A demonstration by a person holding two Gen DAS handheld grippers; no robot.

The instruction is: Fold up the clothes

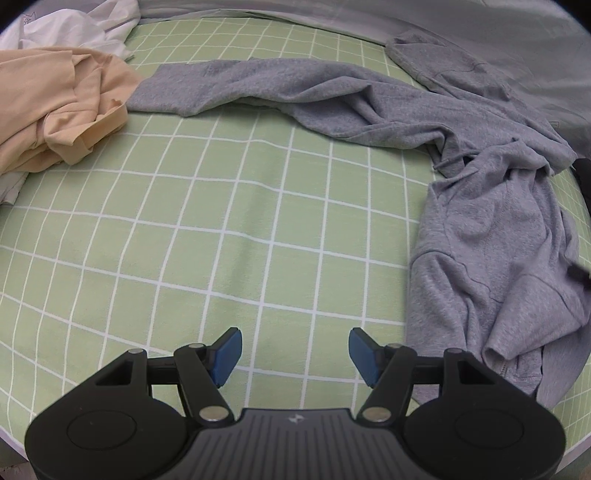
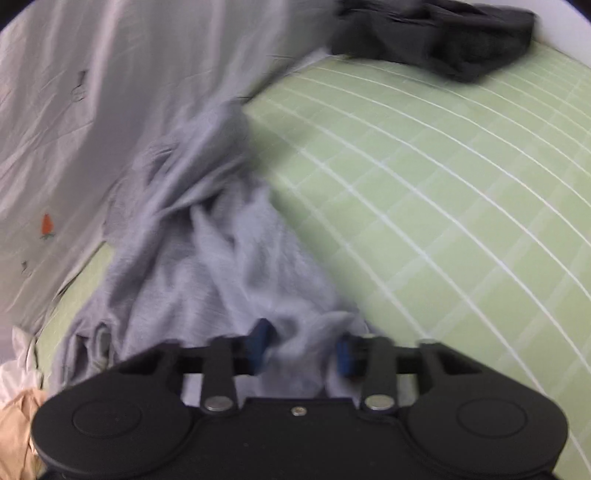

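Left wrist view: my left tool [image 1: 295, 356] hovers over bare green checked bedsheet [image 1: 221, 229], blue pads wide apart and holding nothing. The grey hoodie [image 1: 480, 221] sprawls unfolded along the far and right side of the bed, one sleeve stretched out towards the crumpled beige garment [image 1: 62, 107], with a white garment [image 1: 74, 26] heaped behind that. I judge I'm keeping this tool free over open sheet so there's room to lay the hoodie flat.

Right wrist view: blurry, so I'm on the move. My right tool [image 2: 301, 349] sits right at the hoodie's [image 2: 207, 258] near edge, grey cloth bunched between the blue pads; they stand partly apart, and I cannot tell whether they're pinching it. A dark garment [image 2: 436, 37] lies at the far end, well apart, and a pale quilt [image 2: 74, 129] runs beside the hoodie.
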